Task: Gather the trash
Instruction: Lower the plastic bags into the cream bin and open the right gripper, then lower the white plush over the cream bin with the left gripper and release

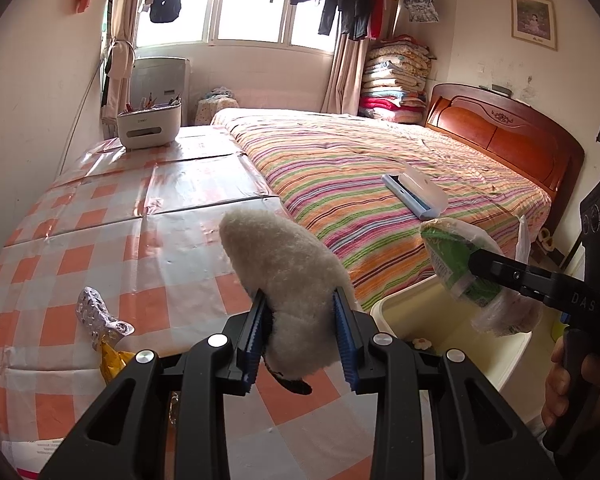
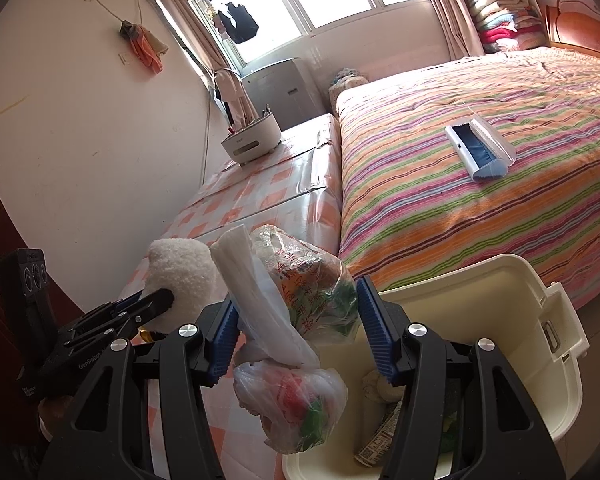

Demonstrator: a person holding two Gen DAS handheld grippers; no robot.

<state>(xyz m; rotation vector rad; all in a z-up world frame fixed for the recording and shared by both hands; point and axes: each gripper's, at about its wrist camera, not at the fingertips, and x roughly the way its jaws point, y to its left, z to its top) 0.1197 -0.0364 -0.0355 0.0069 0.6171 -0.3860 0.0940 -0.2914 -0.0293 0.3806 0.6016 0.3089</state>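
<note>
Over the bin [image 2: 532, 320], rim beside bed: my right gripper [image 2: 296, 344] clamps bagged trash [image 2: 300, 320], seemingly above the opening; left gripper [image 1: 300, 332] pinches fleece insole [image 1: 284, 264], upright, farther off

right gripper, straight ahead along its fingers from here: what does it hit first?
Beyond the plastic bag of trash held in the right gripper, probably the near edge of the striped bed cover, above the cream bin's rim. Depth is unclear in this fisheye view.

striped bed [image 1: 380, 168] | lint brush [image 1: 414, 194] on it | pen caddy [image 1: 149, 125] on checked top [image 1: 112, 216]
</note>
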